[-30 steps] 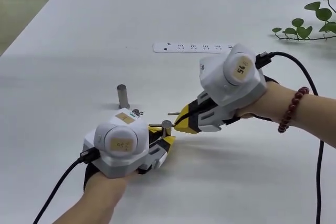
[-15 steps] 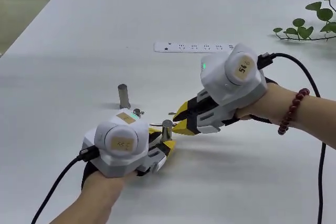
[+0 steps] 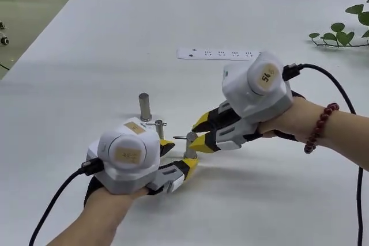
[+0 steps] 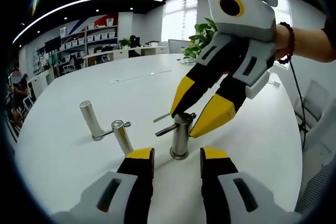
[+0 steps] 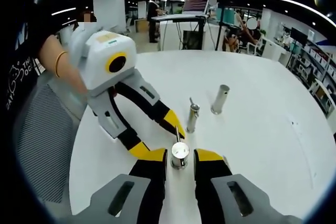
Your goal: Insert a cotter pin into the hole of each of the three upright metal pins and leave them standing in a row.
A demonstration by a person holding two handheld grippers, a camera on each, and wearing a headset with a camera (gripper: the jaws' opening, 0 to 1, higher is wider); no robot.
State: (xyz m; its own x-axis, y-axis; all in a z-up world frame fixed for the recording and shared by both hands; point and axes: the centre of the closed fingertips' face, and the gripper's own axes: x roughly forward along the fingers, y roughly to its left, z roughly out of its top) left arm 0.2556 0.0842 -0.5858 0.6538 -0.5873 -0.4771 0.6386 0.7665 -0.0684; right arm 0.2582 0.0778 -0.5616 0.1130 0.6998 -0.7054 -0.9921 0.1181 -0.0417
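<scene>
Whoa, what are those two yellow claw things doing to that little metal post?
A person works a hand-held gripper in each hand. The left hand-held gripper straddles the base of the nearest metal pin, jaws open. The right hand-held gripper is at its top, where a cotter pin sticks out. The middle pin already has one; the far pin looks bare.

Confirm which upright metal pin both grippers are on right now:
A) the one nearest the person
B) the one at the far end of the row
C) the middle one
A: the nearest pin stands just beyond the jaw tips of the left gripper, while the right gripper has a jaw on either side of its top.
</scene>
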